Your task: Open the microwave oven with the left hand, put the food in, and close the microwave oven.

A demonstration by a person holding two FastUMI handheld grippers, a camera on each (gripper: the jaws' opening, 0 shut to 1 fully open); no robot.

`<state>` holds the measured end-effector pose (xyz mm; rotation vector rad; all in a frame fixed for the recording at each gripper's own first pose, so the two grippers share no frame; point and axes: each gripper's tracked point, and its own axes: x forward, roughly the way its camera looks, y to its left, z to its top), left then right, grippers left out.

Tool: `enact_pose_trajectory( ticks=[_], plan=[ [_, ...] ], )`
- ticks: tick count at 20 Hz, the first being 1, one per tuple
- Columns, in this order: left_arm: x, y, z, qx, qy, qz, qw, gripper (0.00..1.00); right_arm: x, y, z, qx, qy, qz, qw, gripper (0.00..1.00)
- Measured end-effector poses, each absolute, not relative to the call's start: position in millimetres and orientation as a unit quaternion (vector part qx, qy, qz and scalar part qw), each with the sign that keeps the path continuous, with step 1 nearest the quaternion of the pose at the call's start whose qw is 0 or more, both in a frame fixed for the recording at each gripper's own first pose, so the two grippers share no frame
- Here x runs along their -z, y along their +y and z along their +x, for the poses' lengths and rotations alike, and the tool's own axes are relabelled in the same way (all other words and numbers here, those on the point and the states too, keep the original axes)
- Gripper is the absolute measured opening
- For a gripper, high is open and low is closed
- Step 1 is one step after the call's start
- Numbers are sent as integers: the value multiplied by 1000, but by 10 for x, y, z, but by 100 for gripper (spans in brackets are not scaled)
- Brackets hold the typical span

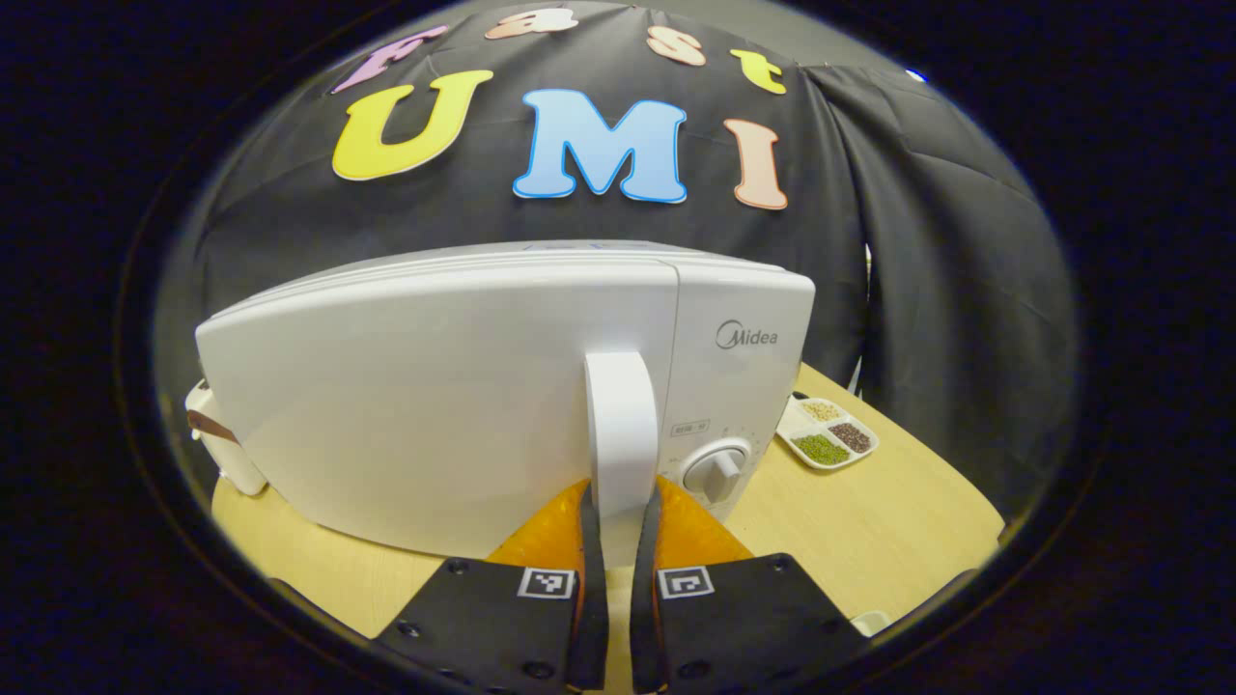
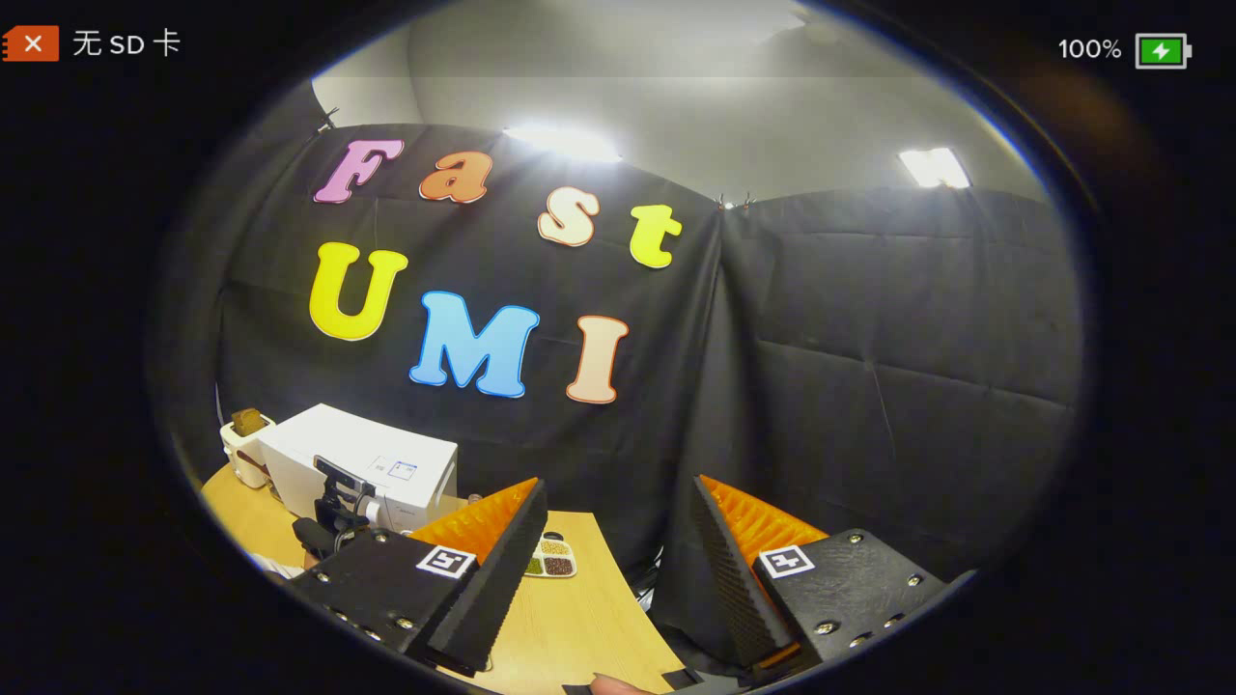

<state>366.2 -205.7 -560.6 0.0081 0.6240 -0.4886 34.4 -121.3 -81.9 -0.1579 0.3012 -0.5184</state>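
Now, surroundings: a white microwave (image 1: 502, 386) stands on a light wooden tabletop (image 1: 898, 521), its door shut, the black cloth wall close behind it.
Right of microwave: a small white divided dish (image 1: 827, 432) with green, dark and pale grains lies on the tabletop, just beside the microwave's corner.
Left of microwave: a white cup-like container (image 1: 220, 449) with a brown strap sits partly hidden behind the door's curved edge; in the right gripper view it carries something brown on top.
Controls: a round white knob (image 1: 716, 470) sits low on the panel, right of the door handle (image 1: 621, 434).
Obstruction: the door front takes up most of the left gripper view, so the inside cannot be seen.
Food: which item is the food I cannot tell.
Left gripper (image 1: 619, 512): level and pointing straight at the door, both fingers clamped on the lower end of the upright handle, one on each side.
Left gripper, far view: a dark device (image 2: 338, 507) shows at the microwave's front in the right gripper view.
Right gripper (image 2: 618, 550): fingers spread wide, nothing between them, raised above the tabletop edge and well apart from the microwave, aimed toward the cloth wall.
Right gripper view, bottom edge: a fingertip (image 2: 618, 686) shows.
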Motion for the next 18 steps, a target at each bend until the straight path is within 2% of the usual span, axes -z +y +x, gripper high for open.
enact_pose_trajectory(
  ticks=[4,6,12,18],
  plan=[
    [5616,-2025,3582,242,318,10,917,18,822,-1244,212,262,149,-78,950,91],
    [5549,-1881,3307,243,304,3,921,18,830,-1248,187,264,147,-74,950,91],
    [5346,-790,2224,202,279,-5,939,18,981,-1045,295,234,152,-61,958,91],
    [5295,414,1710,124,293,0,948,19,1000,-651,462,171,143,-50,973,91]
  ],
)
